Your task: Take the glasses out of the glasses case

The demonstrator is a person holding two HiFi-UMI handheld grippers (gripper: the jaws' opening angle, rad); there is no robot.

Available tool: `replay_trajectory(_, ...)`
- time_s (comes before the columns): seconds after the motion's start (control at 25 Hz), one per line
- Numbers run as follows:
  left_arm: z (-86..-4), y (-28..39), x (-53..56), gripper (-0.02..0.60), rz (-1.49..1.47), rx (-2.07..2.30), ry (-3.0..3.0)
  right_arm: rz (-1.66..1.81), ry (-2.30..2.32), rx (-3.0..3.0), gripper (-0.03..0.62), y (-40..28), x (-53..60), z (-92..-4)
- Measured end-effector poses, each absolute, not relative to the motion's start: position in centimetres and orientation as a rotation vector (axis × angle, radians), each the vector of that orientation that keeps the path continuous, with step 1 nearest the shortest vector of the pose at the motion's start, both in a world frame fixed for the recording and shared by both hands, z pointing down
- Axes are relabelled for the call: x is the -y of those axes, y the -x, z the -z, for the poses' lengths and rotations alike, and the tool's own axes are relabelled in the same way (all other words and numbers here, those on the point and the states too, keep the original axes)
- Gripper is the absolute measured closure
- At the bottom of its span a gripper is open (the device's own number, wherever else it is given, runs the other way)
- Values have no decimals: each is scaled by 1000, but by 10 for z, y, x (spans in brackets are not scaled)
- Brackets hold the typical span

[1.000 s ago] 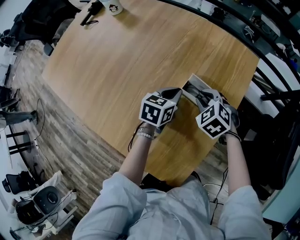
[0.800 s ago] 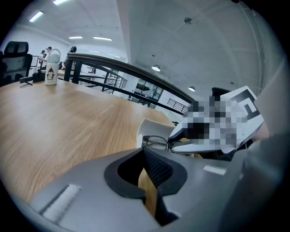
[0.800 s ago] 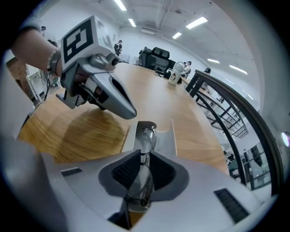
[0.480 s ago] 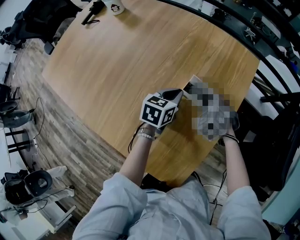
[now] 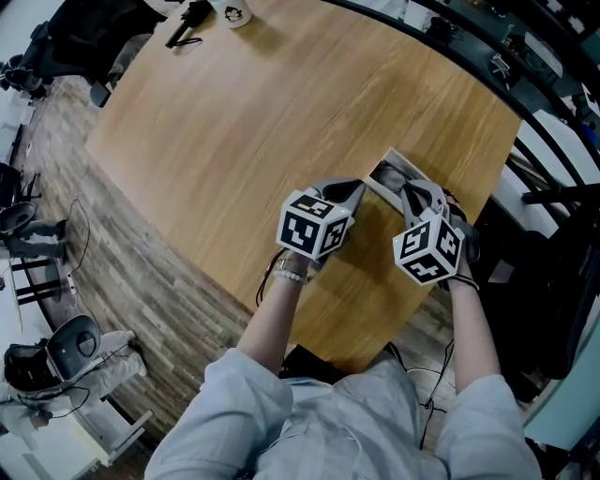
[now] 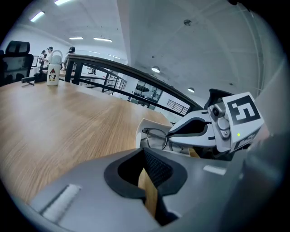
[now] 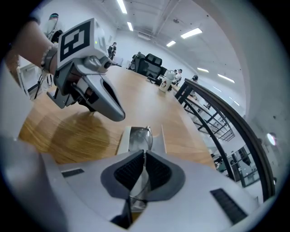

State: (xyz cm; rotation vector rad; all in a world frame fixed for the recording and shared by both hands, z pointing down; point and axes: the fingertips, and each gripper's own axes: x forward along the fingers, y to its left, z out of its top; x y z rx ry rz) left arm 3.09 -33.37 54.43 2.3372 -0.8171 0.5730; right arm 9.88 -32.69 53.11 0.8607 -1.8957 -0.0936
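Note:
An open white glasses case point(image 5: 395, 156) lies near the table's right edge with thin-framed glasses point(image 5: 390, 176) inside. My right gripper point(image 5: 412, 193) reaches into it from the near side. Its jaws have just been closing and its pads are now pressed on a lens of the glasses point(image 7: 138, 141). My left gripper point(image 5: 361, 187) sits at the case's left end. Its jaws stand close together with only a sliver of wood colour between them, and no case part shows there. The left gripper view shows the case wall point(image 6: 141, 130), the glasses point(image 6: 157, 136) and the right gripper point(image 6: 172, 133) behind them.
The wooden table point(image 5: 234, 141) ends just right of the case, where a dark railing point(image 5: 553, 103) runs. A white mug point(image 5: 230, 11) and a small black object point(image 5: 183, 26) stand at the far corner. Chairs and gear stand on the floor point(image 5: 103, 281) to the left.
The right gripper has tilted and drawn slightly toward me, uncovering more of the case. The left gripper has stayed put.

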Motion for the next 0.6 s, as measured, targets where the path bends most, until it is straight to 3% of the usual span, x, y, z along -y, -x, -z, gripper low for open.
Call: replay_trajectory(0.6, -516, -20, 322, 577, -602, 827, -2440, 98, -925, 1917, 580, -83, 315, -494)
